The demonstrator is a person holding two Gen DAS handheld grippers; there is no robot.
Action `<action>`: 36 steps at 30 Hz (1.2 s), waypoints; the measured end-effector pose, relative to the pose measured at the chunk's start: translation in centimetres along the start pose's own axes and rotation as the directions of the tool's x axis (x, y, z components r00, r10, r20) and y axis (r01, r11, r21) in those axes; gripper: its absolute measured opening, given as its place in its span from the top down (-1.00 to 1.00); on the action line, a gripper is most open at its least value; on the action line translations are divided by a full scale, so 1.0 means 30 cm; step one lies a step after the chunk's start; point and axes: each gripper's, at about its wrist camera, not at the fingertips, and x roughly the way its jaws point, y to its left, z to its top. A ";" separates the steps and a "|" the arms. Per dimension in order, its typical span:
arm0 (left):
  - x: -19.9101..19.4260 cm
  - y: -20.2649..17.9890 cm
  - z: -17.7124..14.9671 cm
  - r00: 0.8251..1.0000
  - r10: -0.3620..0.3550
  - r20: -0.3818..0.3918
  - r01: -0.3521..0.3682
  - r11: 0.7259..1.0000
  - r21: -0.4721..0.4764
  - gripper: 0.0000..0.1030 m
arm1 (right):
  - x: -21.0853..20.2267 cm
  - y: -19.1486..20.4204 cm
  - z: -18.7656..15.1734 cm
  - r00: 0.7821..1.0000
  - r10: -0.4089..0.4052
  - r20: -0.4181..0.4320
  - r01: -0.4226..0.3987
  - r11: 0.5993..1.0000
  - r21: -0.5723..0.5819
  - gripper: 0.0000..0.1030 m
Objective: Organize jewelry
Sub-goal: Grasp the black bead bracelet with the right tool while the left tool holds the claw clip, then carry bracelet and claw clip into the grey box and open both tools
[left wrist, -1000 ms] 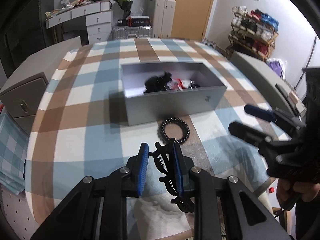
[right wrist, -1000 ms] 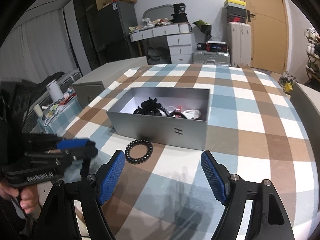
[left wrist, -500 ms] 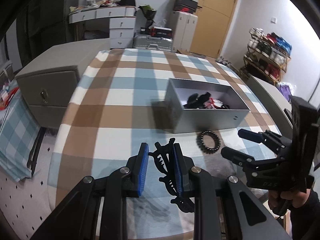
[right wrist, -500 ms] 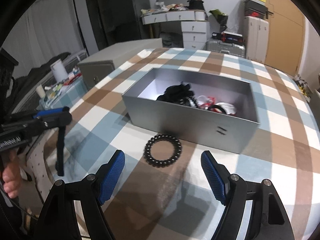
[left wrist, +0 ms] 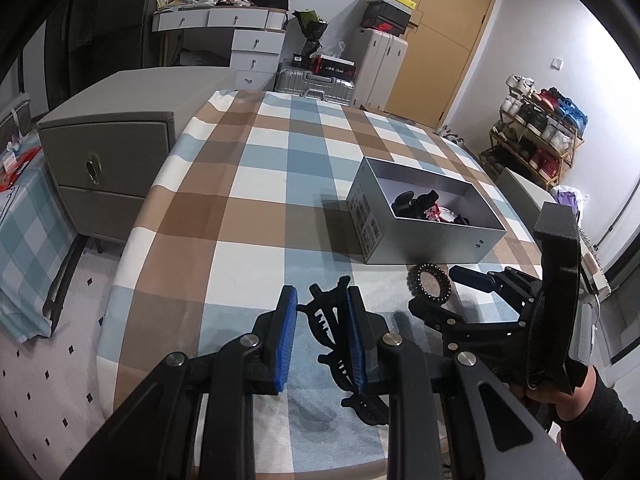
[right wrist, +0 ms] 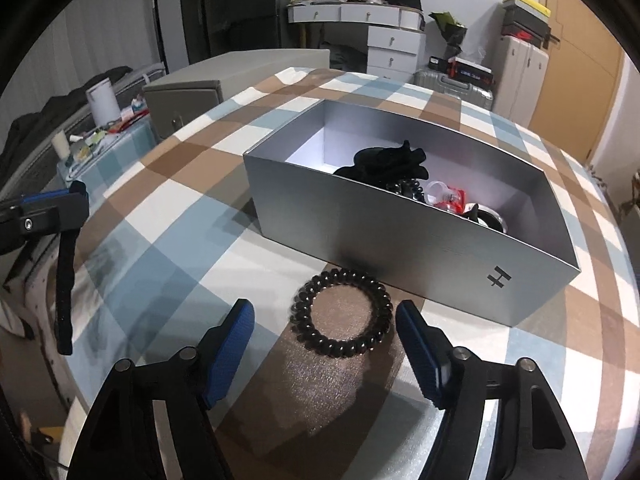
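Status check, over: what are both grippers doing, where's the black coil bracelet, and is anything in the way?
Left gripper shut on black hair claw. Right gripper open, straddling coil bracelet on tablecloth, beside grey box. Nothing blocking.

Little here that I can read.
A black H-like mark stands on the front wall of the silver box; the printed label on its end wall is too small to read.
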 end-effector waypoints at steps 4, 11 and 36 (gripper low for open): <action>0.000 0.005 -0.002 1.000 0.002 -0.006 -0.002 1.000 0.004 0.64 | 0.012 -0.020 -0.004 1.000 -0.010 -0.008 0.010 1.000 0.027 -0.10; -0.002 0.009 -0.004 1.000 0.012 -0.009 -0.012 1.000 0.004 0.64 | 0.009 -0.020 -0.008 1.000 -0.012 0.004 0.012 1.000 0.015 0.13; 0.040 -0.049 0.009 0.996 0.065 -0.063 -0.063 0.998 0.021 0.64 | -0.088 -0.118 -0.062 0.985 0.123 0.123 -0.139 0.981 0.133 0.23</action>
